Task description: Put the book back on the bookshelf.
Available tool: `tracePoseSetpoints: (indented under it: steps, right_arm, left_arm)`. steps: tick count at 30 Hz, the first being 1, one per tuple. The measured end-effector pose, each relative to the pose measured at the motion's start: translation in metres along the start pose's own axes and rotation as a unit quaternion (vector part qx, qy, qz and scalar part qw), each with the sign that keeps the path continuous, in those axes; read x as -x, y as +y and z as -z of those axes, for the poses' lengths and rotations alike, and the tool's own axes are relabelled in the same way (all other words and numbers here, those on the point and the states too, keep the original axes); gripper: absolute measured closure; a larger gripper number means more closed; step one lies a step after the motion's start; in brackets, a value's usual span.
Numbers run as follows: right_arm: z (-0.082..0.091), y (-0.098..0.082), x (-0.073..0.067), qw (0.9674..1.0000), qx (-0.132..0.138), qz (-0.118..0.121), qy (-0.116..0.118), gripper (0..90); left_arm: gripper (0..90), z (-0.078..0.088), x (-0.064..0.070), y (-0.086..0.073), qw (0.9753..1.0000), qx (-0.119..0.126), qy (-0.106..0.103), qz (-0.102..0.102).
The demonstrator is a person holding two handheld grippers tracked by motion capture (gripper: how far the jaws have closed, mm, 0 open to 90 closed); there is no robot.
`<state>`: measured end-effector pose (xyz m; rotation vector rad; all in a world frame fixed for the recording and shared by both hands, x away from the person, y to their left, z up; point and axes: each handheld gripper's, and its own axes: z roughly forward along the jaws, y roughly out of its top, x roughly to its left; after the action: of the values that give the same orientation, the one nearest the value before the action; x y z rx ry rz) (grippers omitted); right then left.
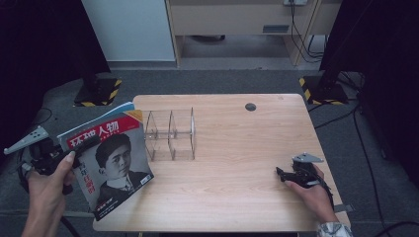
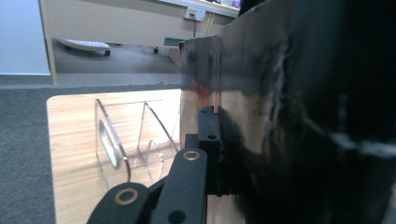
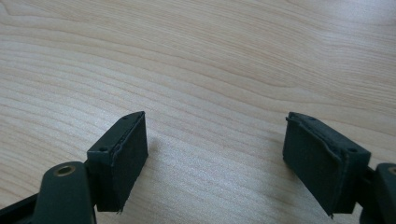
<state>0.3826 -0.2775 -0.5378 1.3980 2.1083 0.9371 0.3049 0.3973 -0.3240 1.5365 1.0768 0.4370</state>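
A magazine [image 1: 111,158] with a red title band and a black-and-white portrait on its cover is held tilted over the table's left front corner. My left gripper [image 1: 79,149] is shut on its left edge. In the left gripper view, one jaw presses against the magazine's dark glossy side [image 2: 289,116]. A clear acrylic file rack [image 1: 170,134] with several dividers stands on the table just right of the magazine, and its dividers [image 2: 126,140] are seen beyond my jaw. My right gripper [image 1: 282,174] rests low over the table's right front, open, with bare wood between its pads [image 3: 119,154].
The light wooden table [image 1: 237,148] has a round cable hole [image 1: 250,106] near its back edge. Two stands with yellow-black striped bases [image 1: 96,91] [image 1: 321,89] sit on the grey carpet behind the table, with cables trailing at the right.
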Motion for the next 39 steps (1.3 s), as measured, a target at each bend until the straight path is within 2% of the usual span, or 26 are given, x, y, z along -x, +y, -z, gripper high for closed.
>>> tracePoseSetpoints:
  steps: [8, 23, 39]
  right_arm:
    - [0.000, 0.000, 0.000, 1.0000, -0.001, 0.000, 0.000, 22.3]
    - [0.000, 0.000, 0.000, 1.0000, 0.000, 0.000, 0.000, 22.4]
    - [0.000, 0.000, 0.000, 1.0000, 0.000, 0.000, 0.000, 22.4]
  left_arm:
    - [86.4, 0.003, -0.008, 0.001, 0.9999, 0.006, 0.014, 0.009]
    - [86.4, -0.012, -0.014, 0.008, 0.9992, 0.008, 0.039, 0.005]
    - [86.4, -0.025, -0.015, 0.014, 0.9987, 0.014, 0.049, -0.001]
